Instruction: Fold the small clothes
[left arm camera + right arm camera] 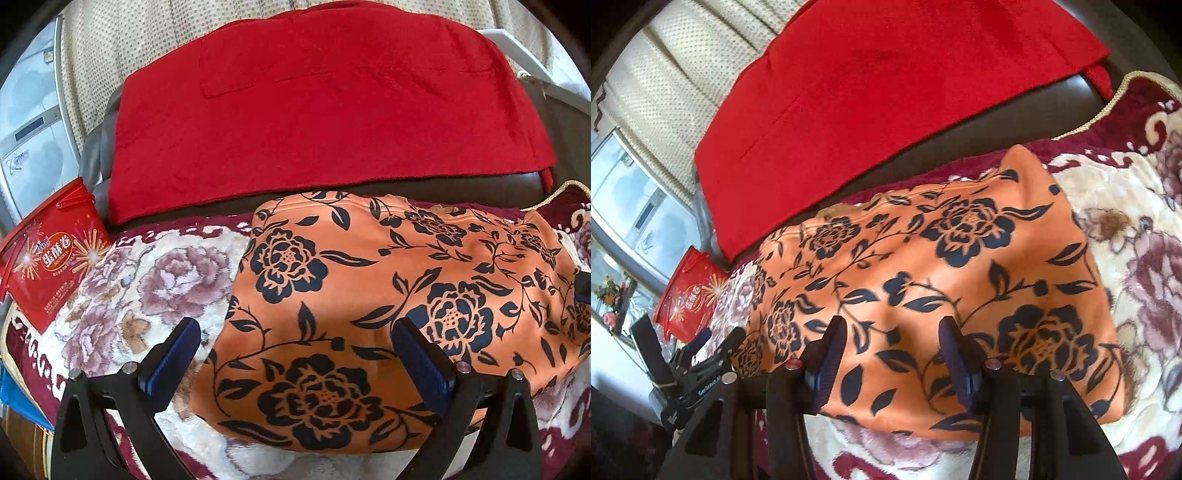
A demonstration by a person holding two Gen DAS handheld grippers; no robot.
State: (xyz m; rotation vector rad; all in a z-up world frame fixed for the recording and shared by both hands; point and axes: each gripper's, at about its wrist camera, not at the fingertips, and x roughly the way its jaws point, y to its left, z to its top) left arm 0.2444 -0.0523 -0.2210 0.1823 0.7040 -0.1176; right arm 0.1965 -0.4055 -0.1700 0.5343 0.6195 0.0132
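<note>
An orange garment with black flower print (388, 295) lies folded in a rough rectangle on a floral blanket (155, 288). It also shows in the right wrist view (923, 288). My left gripper (295, 332) is open above the garment's near left part, holding nothing. My right gripper (892, 332) is open above the garment's near edge, holding nothing. The left gripper (701, 343) shows at the left of the right wrist view. A dark part of the right gripper (583, 288) shows at the right edge of the left wrist view.
A red cloth (325, 122) drapes over a dark sofa back (480, 184) behind the garment. A red snack bag (51, 251) stands at the left on the blanket. Beige curtains (683, 92) and a window are behind.
</note>
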